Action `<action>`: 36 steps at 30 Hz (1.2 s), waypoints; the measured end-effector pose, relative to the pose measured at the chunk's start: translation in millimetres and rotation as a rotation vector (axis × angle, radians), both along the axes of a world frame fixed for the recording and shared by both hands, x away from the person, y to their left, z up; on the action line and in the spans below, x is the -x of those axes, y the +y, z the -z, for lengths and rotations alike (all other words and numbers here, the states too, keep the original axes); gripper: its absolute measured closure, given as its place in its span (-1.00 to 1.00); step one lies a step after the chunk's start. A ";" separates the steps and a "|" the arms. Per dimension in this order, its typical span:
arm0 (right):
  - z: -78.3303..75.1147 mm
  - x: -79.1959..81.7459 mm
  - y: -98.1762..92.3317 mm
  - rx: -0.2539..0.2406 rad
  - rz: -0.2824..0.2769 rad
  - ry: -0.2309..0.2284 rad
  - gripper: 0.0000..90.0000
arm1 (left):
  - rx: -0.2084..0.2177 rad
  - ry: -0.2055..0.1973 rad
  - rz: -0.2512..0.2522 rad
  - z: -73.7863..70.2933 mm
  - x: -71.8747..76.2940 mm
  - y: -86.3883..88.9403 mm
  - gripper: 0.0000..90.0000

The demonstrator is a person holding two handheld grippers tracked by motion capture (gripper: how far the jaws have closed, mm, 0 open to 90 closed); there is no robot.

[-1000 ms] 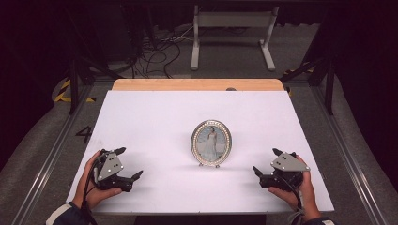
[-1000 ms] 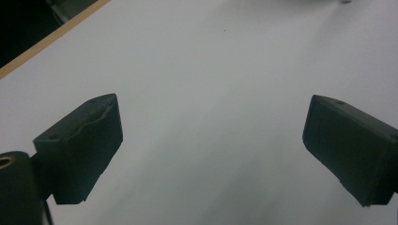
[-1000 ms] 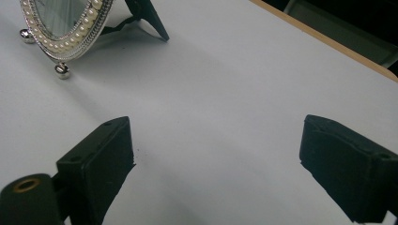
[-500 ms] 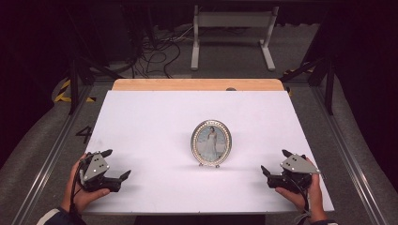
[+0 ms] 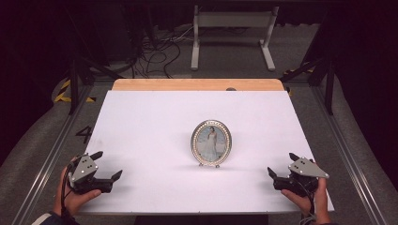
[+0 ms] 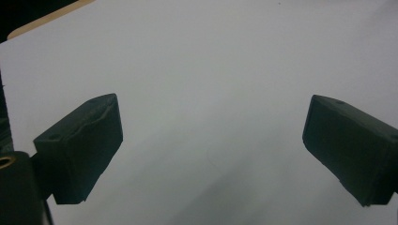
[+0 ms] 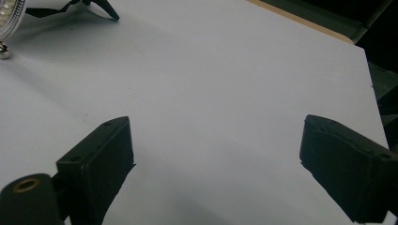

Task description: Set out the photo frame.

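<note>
The oval picture frame (image 5: 211,143) stands upright near the middle of the white surface (image 5: 150,117), a little toward the near edge, its pearl-studded rim facing the person and a portrait of a figure in a pale dress showing through the glass. It rests on small ball feet at the front, and in the right gripper view its rim (image 7: 8,21) sits at the far left with a dark prop leg (image 7: 105,9) reaching out behind it, which is likely why it keeps upright without any support from a hand.

Nothing touches the frame. The left hand-held gripper (image 5: 104,165) lies low at the near left corner of the surface, well apart from the frame, its jaws spread wide with only bare white between them in the left gripper view. The right hand-held gripper (image 5: 282,165) sits at the near right corner, equally far off, jaws likewise parted and empty. Both point inward toward the frame, one on each side. That symmetrical, open posture reads as a rest or ready stance, with the frame standing free between them.

Beyond the far edge a wooden strip (image 5: 197,84) borders the surface.
</note>
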State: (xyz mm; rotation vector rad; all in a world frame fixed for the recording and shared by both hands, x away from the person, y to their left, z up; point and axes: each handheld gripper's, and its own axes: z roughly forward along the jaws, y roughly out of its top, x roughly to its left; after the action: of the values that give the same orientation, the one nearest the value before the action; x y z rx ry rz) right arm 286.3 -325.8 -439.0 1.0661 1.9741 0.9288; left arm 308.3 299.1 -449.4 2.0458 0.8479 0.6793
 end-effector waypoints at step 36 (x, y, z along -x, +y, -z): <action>-3.6 -2.1 -5.4 -0.032 0.049 -0.044 -0.77 | 0.030 0.028 -0.129 1.7 3.6 5.1 -0.85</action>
State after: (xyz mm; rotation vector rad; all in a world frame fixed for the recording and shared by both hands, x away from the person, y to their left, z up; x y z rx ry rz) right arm 288.3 -331.2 -435.4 1.0984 1.8941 0.9528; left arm 304.7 304.3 -451.1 1.9906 1.0070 0.7049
